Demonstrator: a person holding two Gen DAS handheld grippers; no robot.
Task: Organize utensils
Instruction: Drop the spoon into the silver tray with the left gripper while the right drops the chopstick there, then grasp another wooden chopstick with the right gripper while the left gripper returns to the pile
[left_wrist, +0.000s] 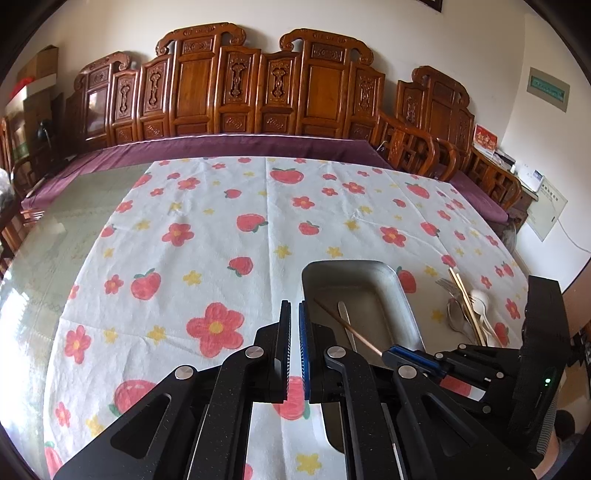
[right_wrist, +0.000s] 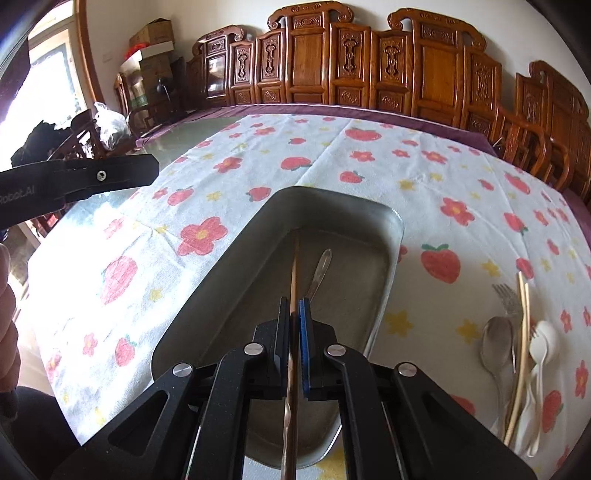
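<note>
A metal tray lies on the flowered tablecloth; it also shows in the left wrist view. My right gripper is shut on a copper chopstick, held over the tray with its tip pointing to the far end. A metal utensil handle lies in the tray beside it. A pile of spoons, a fork, chopsticks and white plastic spoons lies right of the tray. My left gripper is shut and empty, above the cloth just left of the tray. The right gripper shows in the left wrist view.
The flowered cloth covers most of a glass-topped table. Carved wooden chairs line the far side. Boxes and bags stand at the far left by a window.
</note>
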